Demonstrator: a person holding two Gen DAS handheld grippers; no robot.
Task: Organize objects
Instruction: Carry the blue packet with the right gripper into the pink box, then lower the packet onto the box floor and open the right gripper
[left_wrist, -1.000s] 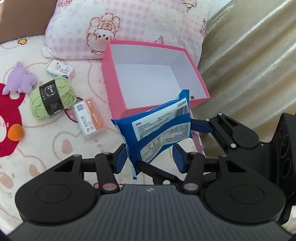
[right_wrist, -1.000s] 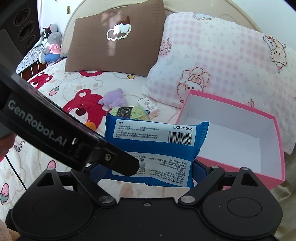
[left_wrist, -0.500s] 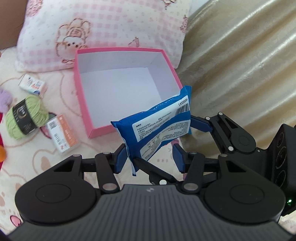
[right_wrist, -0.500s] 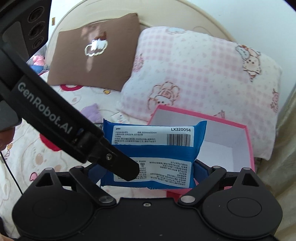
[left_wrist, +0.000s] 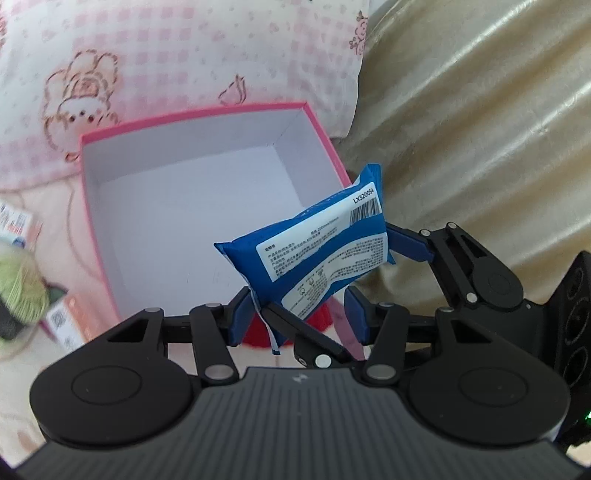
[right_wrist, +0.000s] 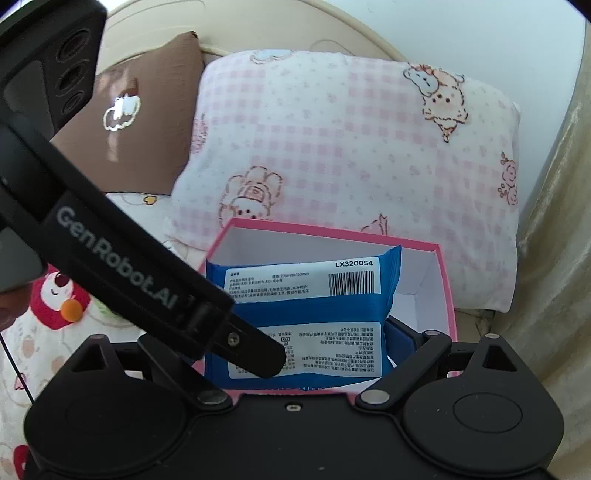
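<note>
The right tongs point steeply downward, both blue pads pressed on the ends of a blue packet. The left tongs reach in from the picture's left, jaws slightly parted around the packet's corner.

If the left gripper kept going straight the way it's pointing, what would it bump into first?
Probably the blue wipes pack lying across its path, held by the right gripper; behind that, the pink box.
</note>
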